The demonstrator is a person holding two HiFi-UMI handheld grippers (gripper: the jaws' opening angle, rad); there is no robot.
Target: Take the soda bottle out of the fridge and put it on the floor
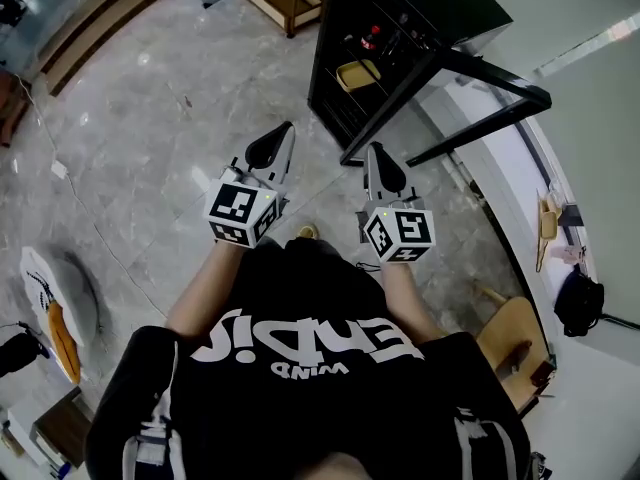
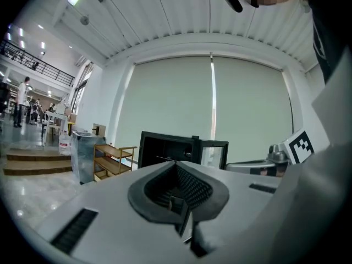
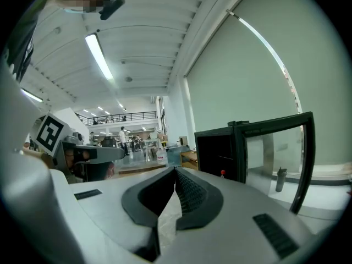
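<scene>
From the head view I look down on both grippers held side by side above a grey, glossy stone floor (image 1: 140,118). A black fridge (image 1: 335,88) stands ahead of them, nearer the right one. Its glass door (image 1: 480,93), framed in black, is swung out ahead and to the right of the right gripper (image 1: 374,152).

Only that overhead view lets me see into the cabinet from above. The soda bottle (image 1: 372,36) stands deep inside, well ahead of both grippers, with a yellow tray (image 1: 358,73) lying nearer the opening. The right gripper view shows the bottle only as a small red cap against the dark interior. I cannot make out its body there, and the left gripper view shows just a black opening.

The left gripper (image 1: 284,130) has its ribbed dark pads pressed together with nothing between them. The right gripper's are pressed together too, and empty. A wooden shelf (image 2: 113,157) stands ahead and to the left of the left gripper, beside the fridge.
</scene>
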